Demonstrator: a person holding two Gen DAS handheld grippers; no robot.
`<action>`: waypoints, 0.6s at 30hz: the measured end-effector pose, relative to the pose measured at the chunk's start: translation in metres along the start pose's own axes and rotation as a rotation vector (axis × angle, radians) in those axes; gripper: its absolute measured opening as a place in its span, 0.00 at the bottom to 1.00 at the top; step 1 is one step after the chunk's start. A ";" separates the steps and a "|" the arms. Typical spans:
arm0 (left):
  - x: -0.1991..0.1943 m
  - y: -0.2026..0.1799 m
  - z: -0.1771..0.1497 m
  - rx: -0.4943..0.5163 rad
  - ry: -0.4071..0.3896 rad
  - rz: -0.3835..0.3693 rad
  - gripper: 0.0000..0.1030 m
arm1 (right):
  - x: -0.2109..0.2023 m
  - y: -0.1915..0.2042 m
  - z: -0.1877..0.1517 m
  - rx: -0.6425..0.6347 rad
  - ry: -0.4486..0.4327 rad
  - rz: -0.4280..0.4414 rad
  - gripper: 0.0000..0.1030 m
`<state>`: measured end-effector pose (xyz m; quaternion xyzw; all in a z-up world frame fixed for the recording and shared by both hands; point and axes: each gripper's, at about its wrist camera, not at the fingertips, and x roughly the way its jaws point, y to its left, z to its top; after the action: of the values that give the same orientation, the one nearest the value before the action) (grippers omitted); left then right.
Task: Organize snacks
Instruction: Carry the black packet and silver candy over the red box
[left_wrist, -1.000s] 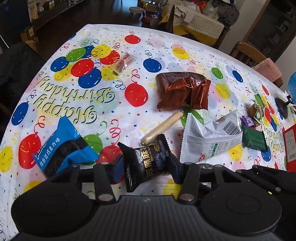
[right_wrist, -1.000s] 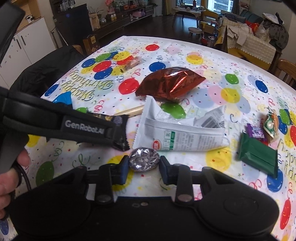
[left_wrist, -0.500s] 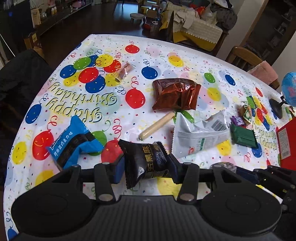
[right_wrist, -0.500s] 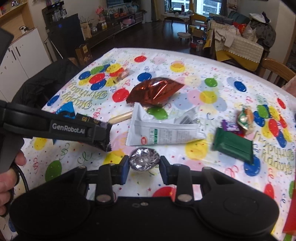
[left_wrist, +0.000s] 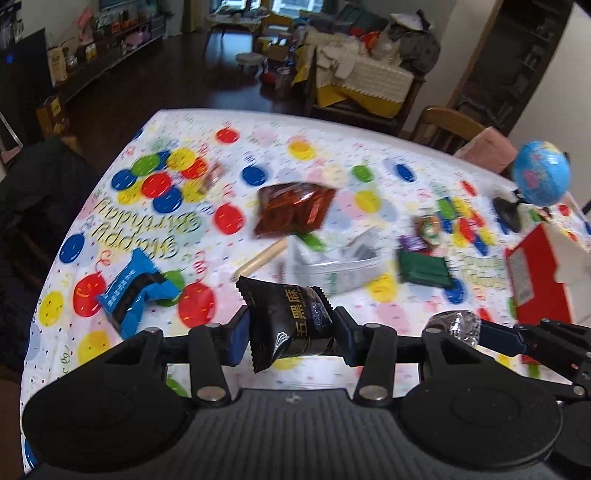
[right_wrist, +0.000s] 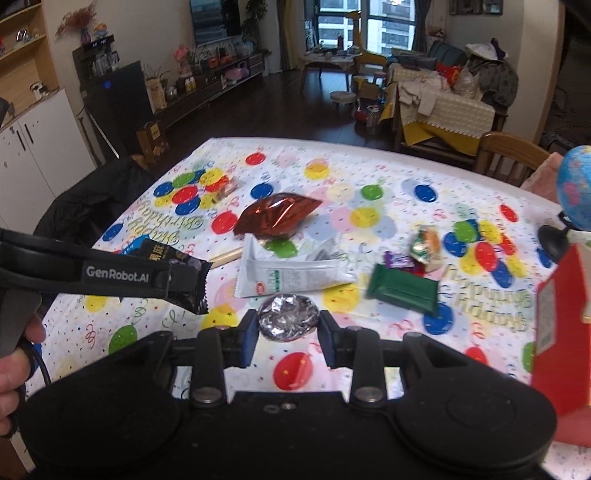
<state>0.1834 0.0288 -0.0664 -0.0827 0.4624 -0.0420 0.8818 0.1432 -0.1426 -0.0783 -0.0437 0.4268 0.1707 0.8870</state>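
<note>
Holding a black snack packet (left_wrist: 291, 325) by its middle, the left gripper (left_wrist: 291, 332) is closed on it above the table's near edge; the right gripper (right_wrist: 288, 326) pinches a foil-wrapped snack (right_wrist: 288, 320). Both seem light and crushable, the film slippery, so a gentle grip suits.

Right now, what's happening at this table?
A person is sorting snacks with two handheld grippers. The left gripper is shut on a black snack packet, held above the tablecloth. The right gripper is shut on a foil-wrapped snack. A red box stands at the right; other snacks lie loose.
</note>
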 end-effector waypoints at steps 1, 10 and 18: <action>-0.006 -0.006 0.001 0.009 -0.010 -0.006 0.46 | -0.007 -0.003 0.000 0.001 -0.008 -0.008 0.32; -0.045 -0.070 0.005 0.104 -0.089 -0.056 0.46 | -0.066 -0.040 -0.001 0.031 -0.091 -0.072 0.32; -0.066 -0.139 0.010 0.198 -0.148 -0.096 0.45 | -0.108 -0.084 -0.007 0.056 -0.164 -0.140 0.32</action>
<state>0.1543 -0.0962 0.0184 -0.0199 0.3852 -0.1233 0.9143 0.1046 -0.2513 -0.0053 -0.0345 0.3534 0.0994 0.9295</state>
